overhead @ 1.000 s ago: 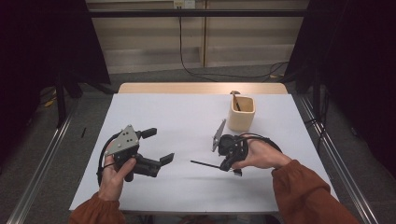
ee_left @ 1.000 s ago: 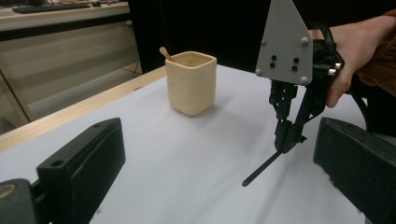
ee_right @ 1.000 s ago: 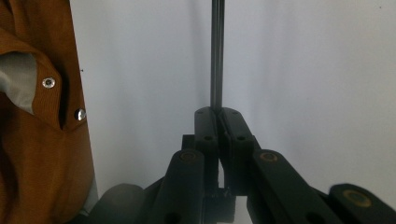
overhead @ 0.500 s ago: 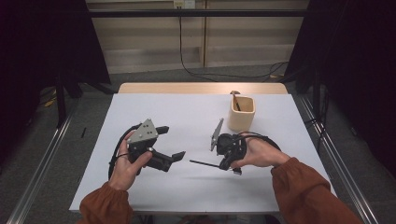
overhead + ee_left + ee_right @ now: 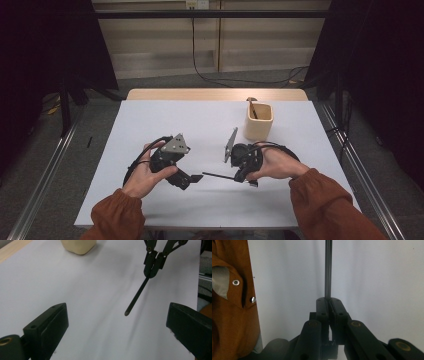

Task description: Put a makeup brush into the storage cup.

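Note:
My right gripper lies low over the white table, shut on one end of a thin black rod that points left. The right gripper view shows the shut jaws clamping the rod. My left gripper sits just left of the rod's free tip, open with nothing between its fingers. In the left gripper view its gap faces the rod, whose tip hangs ahead, held by the right gripper. A beige cup with a dark stick in it stands behind the right hand.
The cup appears at the top of the left gripper view. An orange sleeve with snap buttons fills the left of the right gripper view. Metal rails run along both sides of the table.
My left gripper has moved right and toward the middle, closing in on the rod's free tip. The right gripper and rod have stayed almost still.

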Available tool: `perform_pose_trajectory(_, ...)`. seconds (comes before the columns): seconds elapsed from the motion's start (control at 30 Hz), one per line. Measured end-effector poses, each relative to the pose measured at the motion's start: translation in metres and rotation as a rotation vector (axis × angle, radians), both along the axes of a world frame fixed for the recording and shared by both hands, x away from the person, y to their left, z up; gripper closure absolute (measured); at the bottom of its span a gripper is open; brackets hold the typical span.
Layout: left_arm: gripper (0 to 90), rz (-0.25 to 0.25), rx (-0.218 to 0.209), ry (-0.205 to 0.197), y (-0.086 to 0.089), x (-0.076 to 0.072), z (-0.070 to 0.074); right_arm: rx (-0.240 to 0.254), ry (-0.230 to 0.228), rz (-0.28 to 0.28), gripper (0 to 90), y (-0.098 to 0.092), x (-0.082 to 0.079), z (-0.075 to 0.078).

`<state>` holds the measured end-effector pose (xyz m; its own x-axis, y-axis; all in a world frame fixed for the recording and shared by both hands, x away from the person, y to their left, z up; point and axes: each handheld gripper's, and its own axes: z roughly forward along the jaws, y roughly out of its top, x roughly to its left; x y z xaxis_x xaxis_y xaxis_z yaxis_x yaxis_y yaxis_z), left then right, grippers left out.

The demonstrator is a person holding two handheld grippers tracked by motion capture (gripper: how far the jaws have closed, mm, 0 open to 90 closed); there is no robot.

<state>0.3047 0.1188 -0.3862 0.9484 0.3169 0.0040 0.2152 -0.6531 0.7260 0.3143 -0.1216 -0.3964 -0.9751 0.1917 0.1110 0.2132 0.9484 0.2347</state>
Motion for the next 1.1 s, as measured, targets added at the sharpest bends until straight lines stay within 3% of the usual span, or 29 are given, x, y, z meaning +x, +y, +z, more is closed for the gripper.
perform_pose_trajectory(0.23,6.5,-0.055,0.05,0.017,-0.01,0.0,-0.002,-0.023,0.009,0.01,85.9,0.004,-0.002,-0.002)
perform_pose_trajectory(0.73,12.6,-0.187,0.213,0.067,-0.032,-0.005,-0.014,-0.042,0.011,0.047,85.9,0.011,-0.005,-0.004)
perform_pose_trajectory(1.1,36.5,-0.21,0.28,0.099,-0.038,-0.002,-0.014,-0.042,0.022,0.07,85.9,0.014,-0.007,-0.005)
